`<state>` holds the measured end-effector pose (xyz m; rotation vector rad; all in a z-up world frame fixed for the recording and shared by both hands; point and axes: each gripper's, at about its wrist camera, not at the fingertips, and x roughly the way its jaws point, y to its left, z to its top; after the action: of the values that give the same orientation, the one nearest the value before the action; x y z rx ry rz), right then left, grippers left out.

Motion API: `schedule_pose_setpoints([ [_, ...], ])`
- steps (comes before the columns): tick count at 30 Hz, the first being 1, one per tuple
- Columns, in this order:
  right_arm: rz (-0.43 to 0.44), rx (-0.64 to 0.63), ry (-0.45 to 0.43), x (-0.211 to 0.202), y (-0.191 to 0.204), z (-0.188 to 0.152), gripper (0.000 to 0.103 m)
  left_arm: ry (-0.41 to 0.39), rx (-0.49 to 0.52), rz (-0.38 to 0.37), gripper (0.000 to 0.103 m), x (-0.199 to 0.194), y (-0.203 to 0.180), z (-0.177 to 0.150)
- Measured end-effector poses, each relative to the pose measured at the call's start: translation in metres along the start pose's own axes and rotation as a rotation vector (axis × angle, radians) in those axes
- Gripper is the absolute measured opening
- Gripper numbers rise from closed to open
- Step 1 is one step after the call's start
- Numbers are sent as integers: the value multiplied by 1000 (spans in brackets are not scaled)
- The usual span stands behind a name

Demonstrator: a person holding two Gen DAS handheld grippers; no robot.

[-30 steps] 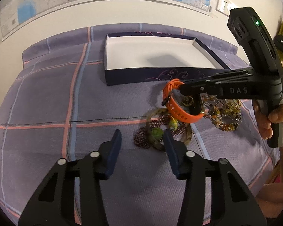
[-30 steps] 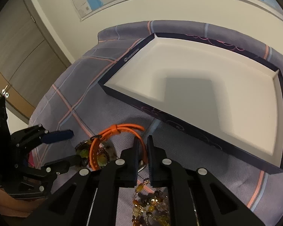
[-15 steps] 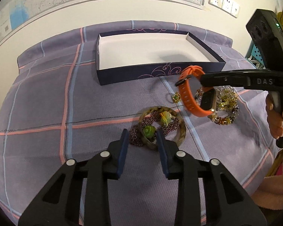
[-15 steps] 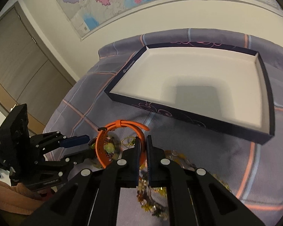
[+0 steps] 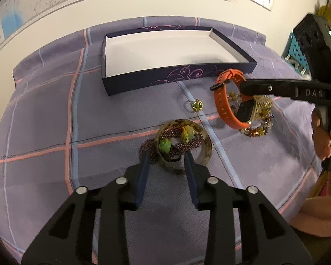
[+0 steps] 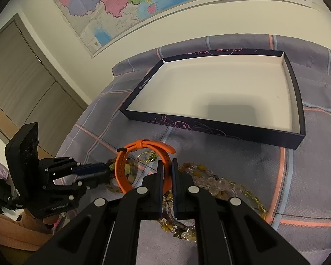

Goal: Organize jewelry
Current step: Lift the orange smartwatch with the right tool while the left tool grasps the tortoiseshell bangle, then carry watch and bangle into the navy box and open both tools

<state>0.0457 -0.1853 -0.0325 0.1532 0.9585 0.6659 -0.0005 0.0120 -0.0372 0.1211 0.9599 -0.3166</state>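
Observation:
My right gripper (image 6: 165, 165) is shut on the strap of an orange watch (image 6: 141, 165) and holds it in the air in front of a dark blue box (image 6: 211, 127) with a white inside. The watch (image 5: 229, 101) also shows in the left wrist view, hanging from the right gripper (image 5: 242, 87). My left gripper (image 5: 165, 161) is open, its fingers on either side of the near rim of a tortoiseshell bangle (image 5: 204, 141) that lies on the cloth with a purple beaded bracelet (image 5: 176, 138) in it.
A small green and gold ring (image 5: 197, 105) lies on the purple checked cloth (image 5: 44, 119). A heap of amber bead necklaces (image 6: 222, 187) lies under the watch. The box (image 5: 165, 79) stands at the back, near the wall.
The right gripper has lifted the orange watch up and to the right, off the jewelry pile. The left gripper has narrowed and moved forward to the bangle's near rim.

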Motion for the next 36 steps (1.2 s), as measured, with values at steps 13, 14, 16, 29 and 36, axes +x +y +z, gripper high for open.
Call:
schedule_pose_setpoints([
  [13,-2,10,-35,-11,-5,-2,6,-13,-11,34,7,-4,-1,2],
  [14,-2,11,-39,-12,-6,-1,6,-23,-12,29,7,-8,0,3],
  [16,-5,12,-51,-16,-7,1,6,-46,-16,12,7,-16,1,7],
  [29,-62,39,-128,-28,-31,45,6,-171,-51,-37,7,-31,21,84],
  [36,-131,109,-140,-17,-65,90,6,-191,-87,-29,7,2,37,140],
])
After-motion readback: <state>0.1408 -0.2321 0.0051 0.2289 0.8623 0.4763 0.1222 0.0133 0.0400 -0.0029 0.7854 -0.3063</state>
